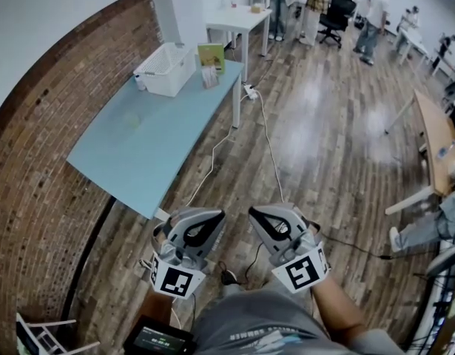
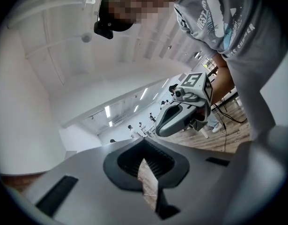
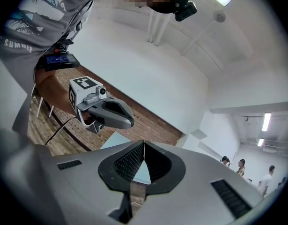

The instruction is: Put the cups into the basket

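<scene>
A white basket (image 1: 166, 68) stands at the far end of the light-blue table (image 1: 157, 135), beside the brick wall. Something small and clear, perhaps a cup (image 1: 210, 77), stands right of the basket in front of a green box (image 1: 211, 54); a faint clear shape (image 1: 131, 120) on the tabletop is too dim to name. My left gripper (image 1: 216, 217) and right gripper (image 1: 255, 214) hang side by side over the wooden floor, close to my body and well short of the table. Both are shut and empty, with the pads meeting in the left gripper view (image 2: 144, 146) and the right gripper view (image 3: 144, 145).
A white cable (image 1: 268, 143) runs across the floor from a power strip (image 1: 250, 91) by the table leg. A white table (image 1: 238, 19), an office chair (image 1: 336, 12) and several people stand farther back. A wooden table (image 1: 434, 135) is at the right and a white chair (image 1: 46, 335) at the lower left.
</scene>
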Available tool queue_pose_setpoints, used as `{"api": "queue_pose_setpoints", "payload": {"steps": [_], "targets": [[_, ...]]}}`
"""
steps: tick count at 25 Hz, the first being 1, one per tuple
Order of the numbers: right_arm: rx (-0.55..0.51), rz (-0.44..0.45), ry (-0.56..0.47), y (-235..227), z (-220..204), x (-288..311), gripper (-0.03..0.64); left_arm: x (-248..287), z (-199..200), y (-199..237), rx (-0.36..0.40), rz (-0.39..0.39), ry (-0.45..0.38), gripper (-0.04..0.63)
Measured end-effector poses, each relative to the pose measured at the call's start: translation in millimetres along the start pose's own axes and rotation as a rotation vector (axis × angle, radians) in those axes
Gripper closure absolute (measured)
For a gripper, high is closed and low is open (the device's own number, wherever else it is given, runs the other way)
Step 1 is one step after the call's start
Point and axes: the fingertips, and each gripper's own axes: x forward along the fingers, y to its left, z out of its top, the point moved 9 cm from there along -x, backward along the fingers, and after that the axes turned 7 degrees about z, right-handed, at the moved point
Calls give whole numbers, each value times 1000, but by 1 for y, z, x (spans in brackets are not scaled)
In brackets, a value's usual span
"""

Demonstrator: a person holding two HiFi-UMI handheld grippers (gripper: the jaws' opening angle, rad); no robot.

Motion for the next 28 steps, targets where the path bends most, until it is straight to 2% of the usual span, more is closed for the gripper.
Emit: {"api": "queue_pose_setpoints", "payload": {"steps": [5,9,12,17,28], "targets": [[-14,6,30,-1,3,12,603,1,-15,7,-41,-1,-38,597],[-19,6,38,-11,-3,15,603,12,-18,17,-23,3,-10,597],[-14,13,32,-26,-13,15,603,26,-28,13,-48,7,4,597],[5,58,23,-54,-37,14,603,58,-29,12,-26,19,51,597],[-15,128,-80,-125,-73,16,603,123,-34,13,25,102,126,597]]}}
